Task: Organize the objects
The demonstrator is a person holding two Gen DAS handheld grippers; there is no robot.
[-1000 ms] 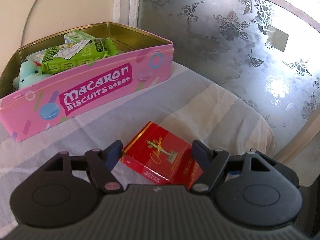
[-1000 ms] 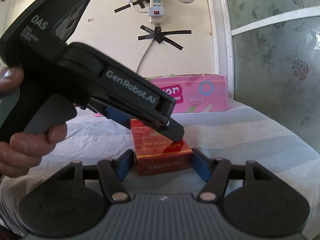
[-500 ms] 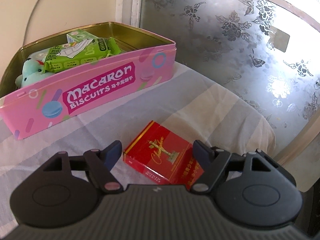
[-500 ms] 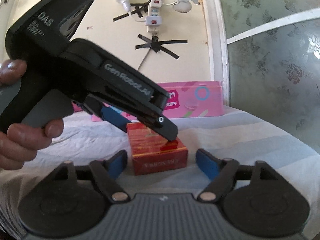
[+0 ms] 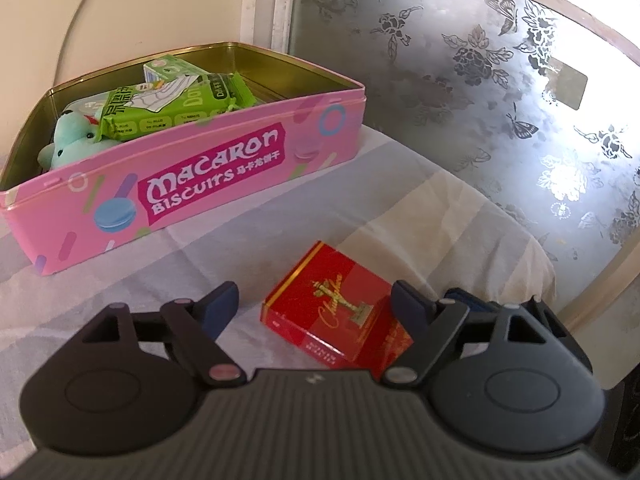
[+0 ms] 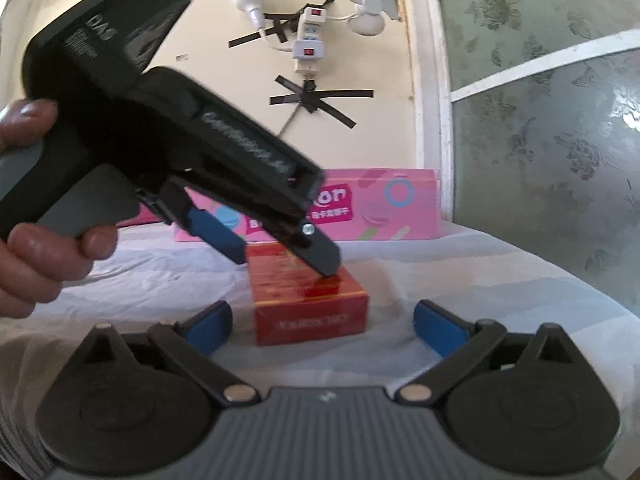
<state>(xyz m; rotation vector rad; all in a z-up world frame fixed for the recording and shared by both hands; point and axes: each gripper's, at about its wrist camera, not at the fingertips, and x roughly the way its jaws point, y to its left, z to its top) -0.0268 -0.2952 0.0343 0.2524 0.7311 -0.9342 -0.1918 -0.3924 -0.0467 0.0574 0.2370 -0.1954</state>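
Note:
A red cigarette pack (image 5: 340,304) lies flat on the pale cloth-covered table (image 5: 280,220). My left gripper (image 5: 316,308) is open, its blue fingertips either side of the pack's near end, just above it. My right gripper (image 6: 322,320) is open too, wide apart in front of the same pack (image 6: 310,300). The left gripper's body (image 6: 180,152), held by a hand, shows above the pack in the right wrist view. Behind stands an open pink "Macaron Biscuits" tin (image 5: 200,176), also seen in the right wrist view (image 6: 380,204).
In the tin lie green wipe packs (image 5: 172,108) and a mint plush toy (image 5: 70,140). A frosted floral glass pane (image 5: 500,100) borders the table's right edge. A power strip (image 6: 306,40) and taped cable hang on the wall.
My right gripper has opened wider and backed off from the pack. My left gripper has lifted slightly, so the pack sits a little farther ahead between its fingers.

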